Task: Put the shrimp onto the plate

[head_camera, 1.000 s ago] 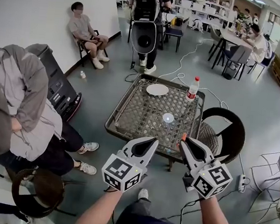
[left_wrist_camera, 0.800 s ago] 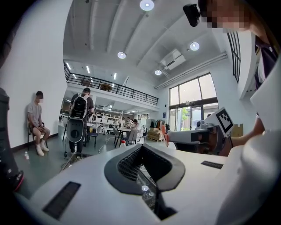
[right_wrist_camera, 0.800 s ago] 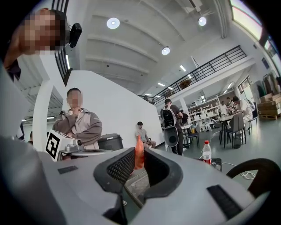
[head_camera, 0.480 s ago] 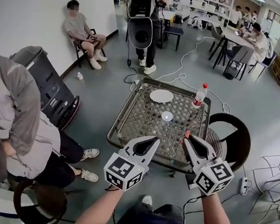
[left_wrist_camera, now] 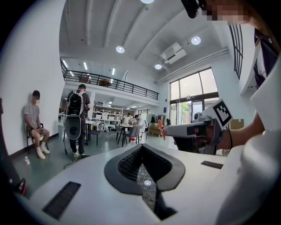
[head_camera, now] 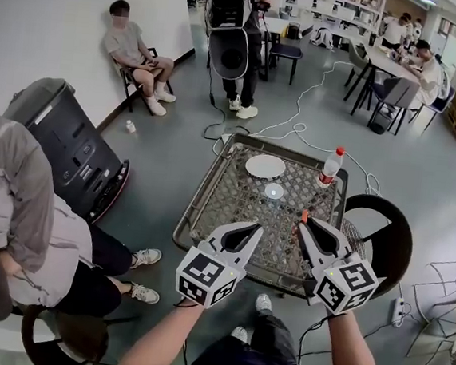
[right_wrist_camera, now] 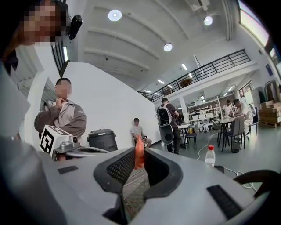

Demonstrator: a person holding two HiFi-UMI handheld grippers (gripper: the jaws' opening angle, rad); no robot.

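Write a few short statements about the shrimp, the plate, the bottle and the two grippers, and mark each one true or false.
1. The right gripper holds the shrimp between its jaws. True.
2. The shrimp lies on the plate. False: the plate is bare; the shrimp is in the right gripper, above the table's near edge.
3. The left gripper holds the bottle. False: its jaws are together on nothing; the bottle stands on the table.
4. The bottle has a red cap. True.
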